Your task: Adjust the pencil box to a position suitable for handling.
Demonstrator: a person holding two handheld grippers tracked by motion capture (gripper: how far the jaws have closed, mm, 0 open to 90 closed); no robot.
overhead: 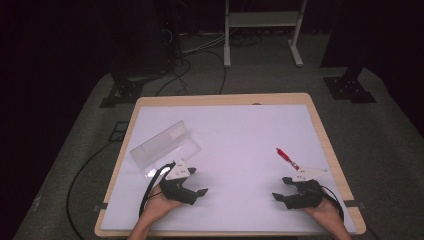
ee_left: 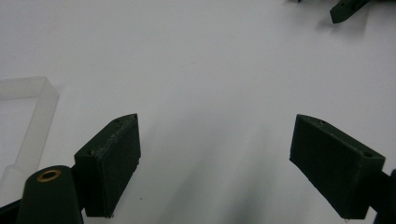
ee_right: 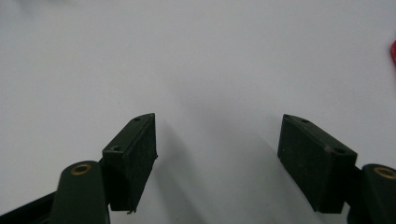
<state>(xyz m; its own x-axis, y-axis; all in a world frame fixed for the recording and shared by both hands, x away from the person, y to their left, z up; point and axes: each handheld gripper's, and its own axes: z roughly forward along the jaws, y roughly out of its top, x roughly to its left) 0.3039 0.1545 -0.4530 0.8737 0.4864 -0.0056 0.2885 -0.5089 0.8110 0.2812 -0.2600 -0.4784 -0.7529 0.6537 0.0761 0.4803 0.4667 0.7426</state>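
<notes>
A clear plastic box lies tilted on the left of the white table sheet. Just in front of it a hand holds my left gripper, open with nothing between its jaws. In the left gripper view that gripper faces bare sheet, with the clear box's corner to its left. A red pen lies on the right side. My right gripper stands open just in front of the pen and points left. In the right gripper view my right gripper is wide apart over bare sheet, with a sliver of the red pen at the edge.
The sheet covers a wooden table whose rim shows along the sides. Beyond it, on grey floor, stand a white frame, black stand bases and trailing cables. The other gripper's jaw tip shows at the top right of the left gripper view.
</notes>
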